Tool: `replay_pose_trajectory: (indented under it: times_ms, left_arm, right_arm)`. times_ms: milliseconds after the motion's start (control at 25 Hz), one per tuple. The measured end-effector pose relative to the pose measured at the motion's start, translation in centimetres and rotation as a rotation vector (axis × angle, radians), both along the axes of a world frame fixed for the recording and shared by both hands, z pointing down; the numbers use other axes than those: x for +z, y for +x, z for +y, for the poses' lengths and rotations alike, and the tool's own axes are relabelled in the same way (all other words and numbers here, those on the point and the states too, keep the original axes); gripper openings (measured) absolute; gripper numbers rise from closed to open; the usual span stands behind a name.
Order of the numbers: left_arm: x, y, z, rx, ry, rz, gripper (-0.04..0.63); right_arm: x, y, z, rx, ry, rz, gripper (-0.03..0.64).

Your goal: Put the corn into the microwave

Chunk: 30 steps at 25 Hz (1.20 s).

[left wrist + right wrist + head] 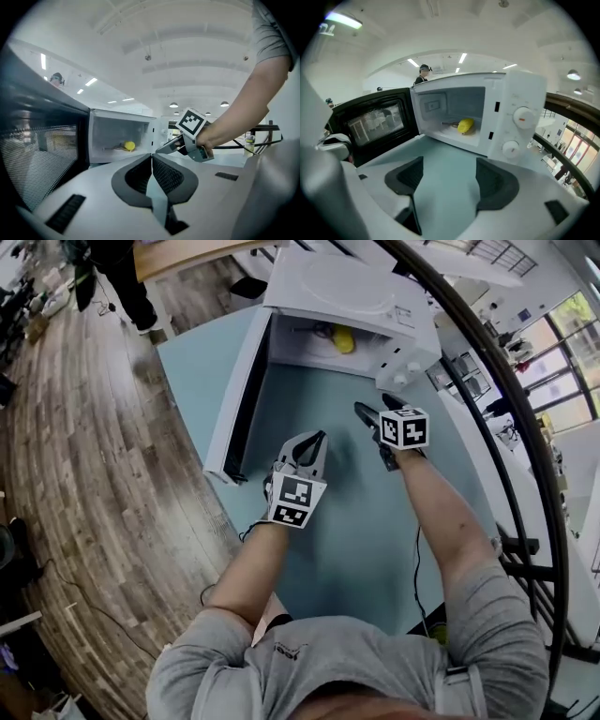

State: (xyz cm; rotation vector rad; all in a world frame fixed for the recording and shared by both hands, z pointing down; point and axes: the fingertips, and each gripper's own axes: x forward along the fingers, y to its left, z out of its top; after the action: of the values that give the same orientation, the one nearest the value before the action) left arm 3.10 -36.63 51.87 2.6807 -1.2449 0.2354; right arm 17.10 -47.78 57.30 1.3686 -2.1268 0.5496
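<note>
Small yellow corn cob [465, 125], already inside the white microwave oven [520, 93], lying on the cavity floor right of centre. Seen only in part from the head view [344, 338], with the oven's top [347, 292] cutting off the back of the cavity. Tiny and soft in the left gripper view [129, 146], little more than a yellow dot. Clearest in the right gripper view: a short, plump, bright yellow shape, with something thin and dark touching its left end, too small to identify.

Dark-windowed oven door [375, 119] swung wide open to the left. Edge-on in the head view [234, 399], filling the left side of the left gripper view [37, 140] as a mesh-patterned panel. Two round white dials [523, 117] on the control panel, plain only in the right gripper view.

Both grippers above the teal table [375, 540] in front of the oven, well apart from the corn. Left gripper [317, 439] with fingers [161, 173] pressed together and nothing between them. Right gripper [373, 407] nearer the control panel, fingers [499, 180] spread wide with only bare table showing in the gap. Also visible from the left gripper view [164, 149], marker cube on top.

Wooden plank floor [84, 474] to the left of the table, in the head view only.
</note>
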Motion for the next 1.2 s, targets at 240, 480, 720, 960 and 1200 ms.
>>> replay_pose_trajectory:
  times_ms: [240,480,720,960,1200]
  left_arm:
    - [-2.8,0.1,4.8,0.023,0.001,-0.046,0.025]
    - [-5.1,1.4,13.2,0.059,0.003,-0.106,0.025]
    - [-8.1,2.4,21.4,0.095,-0.055,-0.073,0.025]
    - [-11.8,2.9,28.2,0.091,-0.063,-0.059,0.025]
    - [-14.9,3.9,36.0,0.074,-0.054,-0.040,0.025]
  right_arm:
    - [-3.2,2.2,8.1,0.012,0.015,-0.103,0.348]
    - [-5.6,3.6,18.4,-0.023,0.038,-0.151,0.234]
    - [-9.9,5.3,28.0,-0.058,0.068,-0.251,0.090]
    - [-13.7,9.0,36.3,-0.053,0.115,-0.316,0.021]
    - [-15.7,10.8,44.9,-0.082,0.144,-0.340,0.020]
